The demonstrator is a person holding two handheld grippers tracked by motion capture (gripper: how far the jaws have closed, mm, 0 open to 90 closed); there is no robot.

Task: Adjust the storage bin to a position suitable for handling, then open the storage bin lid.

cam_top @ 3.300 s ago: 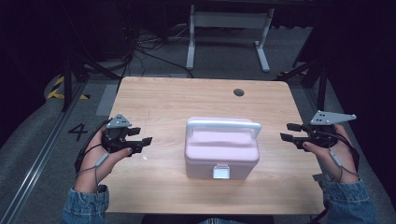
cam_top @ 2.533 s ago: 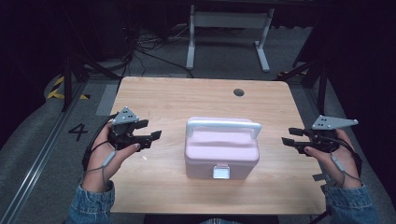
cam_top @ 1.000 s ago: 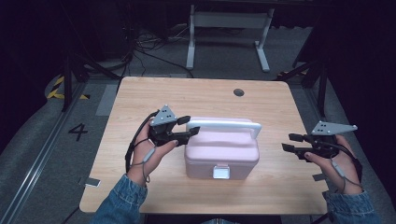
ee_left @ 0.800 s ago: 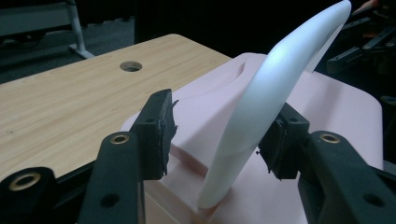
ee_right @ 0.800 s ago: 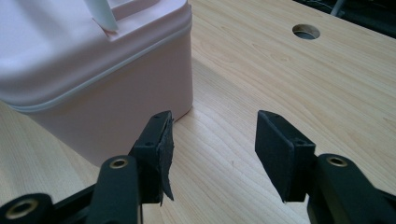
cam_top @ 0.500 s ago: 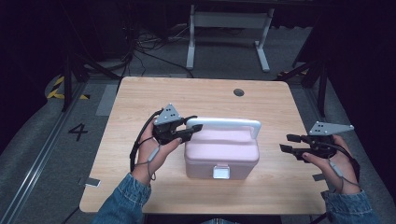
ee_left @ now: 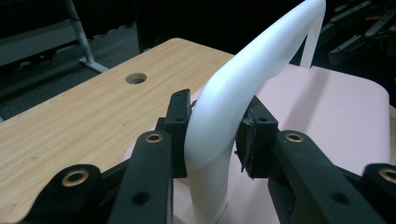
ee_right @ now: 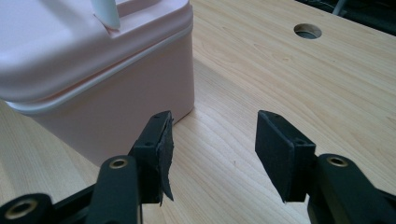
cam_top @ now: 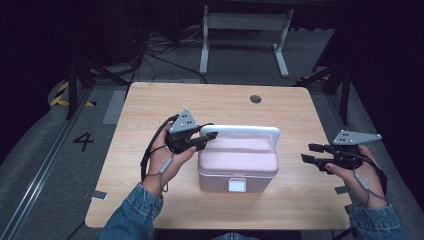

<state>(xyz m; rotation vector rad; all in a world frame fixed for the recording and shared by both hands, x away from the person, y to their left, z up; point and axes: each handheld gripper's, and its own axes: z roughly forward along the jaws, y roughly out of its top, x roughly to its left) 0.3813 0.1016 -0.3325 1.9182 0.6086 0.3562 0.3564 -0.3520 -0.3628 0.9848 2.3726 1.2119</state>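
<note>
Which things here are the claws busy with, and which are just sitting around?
In the job:
- pink box
- white handle, with the left claw shut on its end
- right claw, open, waiting beside the box

Just there:
- table and its hole
- floor cables

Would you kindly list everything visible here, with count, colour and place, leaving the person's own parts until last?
box: one, pink, middle of the table, lid on, white latch at its front.
handle: one, white, arching upright over the box lid.
table: one, light wood, with a round hole near its far edge.
frame: one, white metal, on the floor beyond the table.
floor marking: one, a black 4, left of the table.
left gripper: one, black, jaws around the handle's left end, pads against both sides.
right gripper: one, black, jaws apart, right of the box, holding nothing.
hands: two, in blue denim sleeves, each holding a gripper.
</note>
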